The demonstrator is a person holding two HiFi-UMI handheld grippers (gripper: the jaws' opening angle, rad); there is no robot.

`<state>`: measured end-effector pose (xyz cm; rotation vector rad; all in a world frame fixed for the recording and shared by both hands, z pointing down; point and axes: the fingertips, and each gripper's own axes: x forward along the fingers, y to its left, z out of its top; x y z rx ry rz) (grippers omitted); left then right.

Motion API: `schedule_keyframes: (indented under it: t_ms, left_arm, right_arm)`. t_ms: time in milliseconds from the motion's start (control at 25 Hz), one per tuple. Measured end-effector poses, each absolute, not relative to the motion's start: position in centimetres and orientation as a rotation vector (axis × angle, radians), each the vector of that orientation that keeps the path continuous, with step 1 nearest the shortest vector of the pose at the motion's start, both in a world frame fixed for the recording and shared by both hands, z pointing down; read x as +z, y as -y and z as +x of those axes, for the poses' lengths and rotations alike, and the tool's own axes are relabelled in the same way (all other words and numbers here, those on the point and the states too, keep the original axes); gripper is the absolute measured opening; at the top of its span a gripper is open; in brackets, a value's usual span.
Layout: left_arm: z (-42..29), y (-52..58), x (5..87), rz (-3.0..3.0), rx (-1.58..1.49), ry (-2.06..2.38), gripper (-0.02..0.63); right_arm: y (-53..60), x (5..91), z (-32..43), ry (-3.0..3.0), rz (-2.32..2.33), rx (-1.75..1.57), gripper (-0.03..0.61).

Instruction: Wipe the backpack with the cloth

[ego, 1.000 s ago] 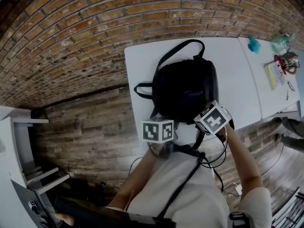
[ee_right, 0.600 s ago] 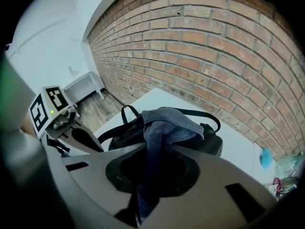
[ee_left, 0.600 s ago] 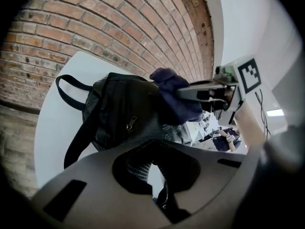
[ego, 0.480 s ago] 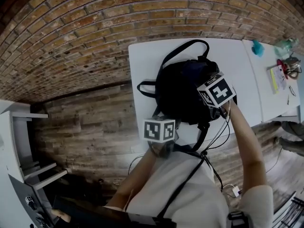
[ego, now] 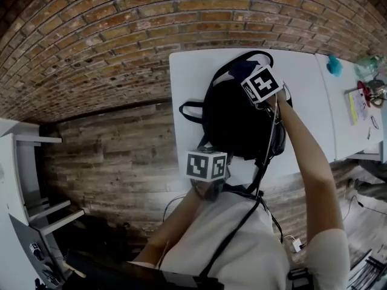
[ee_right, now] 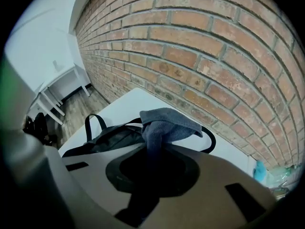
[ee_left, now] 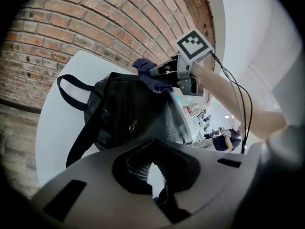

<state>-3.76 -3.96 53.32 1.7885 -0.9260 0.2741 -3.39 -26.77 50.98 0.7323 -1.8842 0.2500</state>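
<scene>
Backdrop: red brick wall (ego: 121,29) behind a white table (ego: 187,77), with plank flooring (ego: 109,156) to its left.
Backpack: black backpack (ego: 239,122) lies flat on the table, its top carry loop (ego: 257,54) toward the wall and a side handle (ego: 188,110) lying out on the bare tabletop.
Cloth: dark blue cloth (ego: 240,70) sits on the wall end of the backpack, just under the carry loop.
Right gripper: right gripper (ego: 251,77) is clenched on the cloth (ee_right: 167,120), which bunches out ahead of its jaws onto the bag (ee_right: 112,135).
Left gripper: left gripper (ego: 205,165) is at the bag's near edge, closed on what looks like a black backpack strap (ee_left: 164,199).
Arms: the right forearm (ego: 302,156) reaches across the bag, while the left stays close to the body.
Neighbouring table: a teal object (ego: 334,65) lies there, well apart from the bag.
</scene>
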Motion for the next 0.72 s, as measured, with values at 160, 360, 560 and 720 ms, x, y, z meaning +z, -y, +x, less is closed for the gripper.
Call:
schedule_keyframes:
  t_ms: [160, 360, 560, 720]
  left_arm:
    - [-3.6, 3.9, 53.4, 1.789, 0.277, 0.918, 0.002]
    - [-3.7, 3.9, 53.6, 1.783, 0.275, 0.917, 0.002]
    - [-3.7, 3.9, 53.7, 1.784, 0.275, 0.916, 0.002]
    - [-3.5, 3.8, 53.6, 1.782, 0.262, 0.918, 0.002]
  right_arm:
    - [27.1, 53.1, -2.5, 1.822, 0.749, 0.273, 0.046]
    - [26.4, 53.8, -2.3, 1.786, 0.726, 0.233, 0.047]
    - [25.1, 53.6, -2.2, 1.775, 0.684, 0.234, 0.046]
    - [23.4, 53.3, -1.9, 1.766, 0.651, 0.252, 0.046]
